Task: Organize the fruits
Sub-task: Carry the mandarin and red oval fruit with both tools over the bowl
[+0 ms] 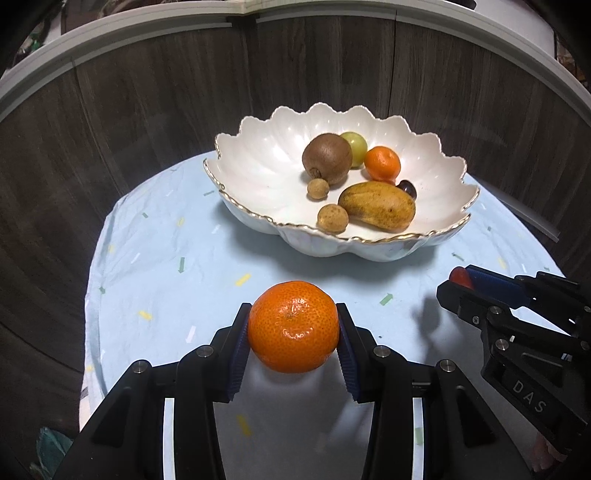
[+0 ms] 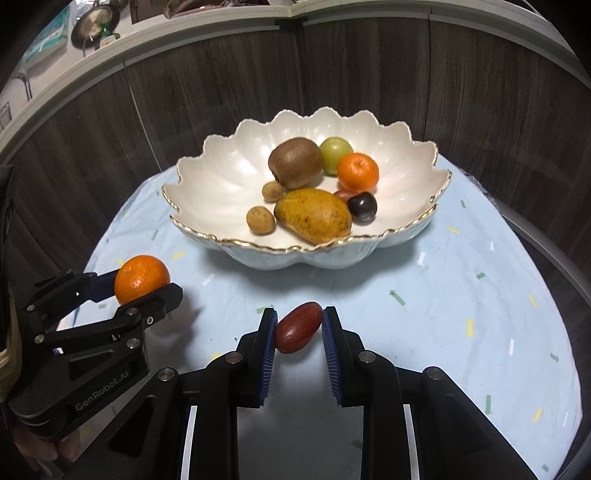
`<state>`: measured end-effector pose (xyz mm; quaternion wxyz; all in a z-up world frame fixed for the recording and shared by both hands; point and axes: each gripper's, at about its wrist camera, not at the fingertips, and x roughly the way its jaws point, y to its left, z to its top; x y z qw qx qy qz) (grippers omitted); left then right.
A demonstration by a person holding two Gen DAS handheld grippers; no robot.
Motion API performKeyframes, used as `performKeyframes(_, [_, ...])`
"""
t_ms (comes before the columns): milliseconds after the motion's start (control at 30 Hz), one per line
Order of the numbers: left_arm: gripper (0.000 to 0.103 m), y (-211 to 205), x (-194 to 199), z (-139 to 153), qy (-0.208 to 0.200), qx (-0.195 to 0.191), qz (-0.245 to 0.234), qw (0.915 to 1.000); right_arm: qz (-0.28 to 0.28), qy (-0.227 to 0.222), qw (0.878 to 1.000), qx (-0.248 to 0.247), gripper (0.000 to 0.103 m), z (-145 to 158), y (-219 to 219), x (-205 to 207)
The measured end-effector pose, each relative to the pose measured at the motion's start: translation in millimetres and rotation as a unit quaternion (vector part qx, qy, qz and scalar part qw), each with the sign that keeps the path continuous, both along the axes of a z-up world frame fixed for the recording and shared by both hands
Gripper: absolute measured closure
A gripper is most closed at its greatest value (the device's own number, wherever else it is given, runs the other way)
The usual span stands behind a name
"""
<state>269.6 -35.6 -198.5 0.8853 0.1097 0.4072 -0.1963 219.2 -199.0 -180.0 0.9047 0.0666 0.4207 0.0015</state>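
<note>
My left gripper (image 1: 293,325) is shut on a mandarin (image 1: 293,326) and holds it above the cloth in front of the bowl; it also shows in the right wrist view (image 2: 142,278). My right gripper (image 2: 299,326) is shut on a small red oval fruit (image 2: 298,327), seen in the left wrist view (image 1: 461,277) as a red tip between the fingers. The white scalloped bowl (image 1: 258,162) (image 2: 221,173) holds a kiwi (image 1: 327,158), a green fruit (image 1: 354,147), a small mandarin (image 1: 382,163), a yellow mango (image 1: 376,209), a dark plum (image 2: 363,207) and two longans (image 1: 332,218).
The bowl stands on a round table with a light blue cloth (image 1: 166,258) (image 2: 461,295). Dark wood panels (image 1: 110,110) curve close behind the table. A shelf with clutter (image 2: 92,26) runs above them.
</note>
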Motion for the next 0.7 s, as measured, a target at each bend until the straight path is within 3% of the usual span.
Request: performKeyframes(700, [0.061, -18, -4, 39, -0.019, -0.017, 0.007, 0.9996, -0.008, -0.059, 0.998, 0.013, 0.077, 46, -21, -6])
